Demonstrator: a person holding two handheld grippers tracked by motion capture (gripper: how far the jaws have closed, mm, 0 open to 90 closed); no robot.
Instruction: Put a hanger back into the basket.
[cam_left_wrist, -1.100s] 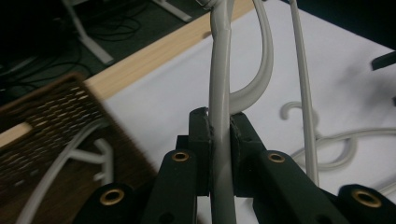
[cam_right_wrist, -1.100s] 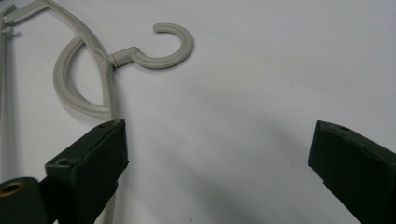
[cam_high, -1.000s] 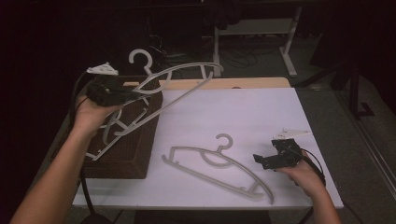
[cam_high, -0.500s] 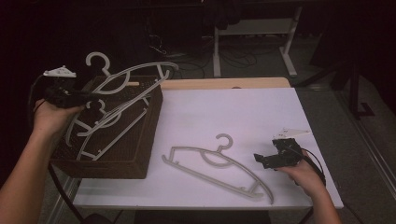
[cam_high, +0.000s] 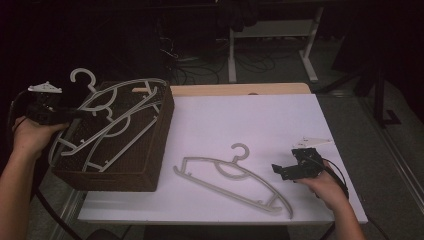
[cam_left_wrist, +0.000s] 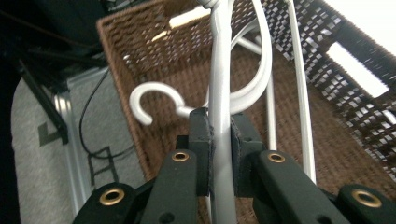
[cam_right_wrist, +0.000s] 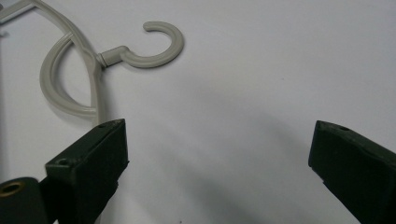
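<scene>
Left hand-held gripper (cam_high: 75, 115), hanger (cam_high: 117, 117) now leftward

White table (cam_high: 235, 120): wicker basket (cam_high: 150, 145) left, hanger (cam_high: 235, 182) mid.

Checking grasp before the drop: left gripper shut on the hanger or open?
Shut. The left gripper has both pads pressed on the held hanger, above the brown wicker basket.

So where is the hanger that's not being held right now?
In the high view the loose hanger lies flat on the white table, toward the near edge, between the brown wicker basket on its left and the open right gripper beside it.
</scene>
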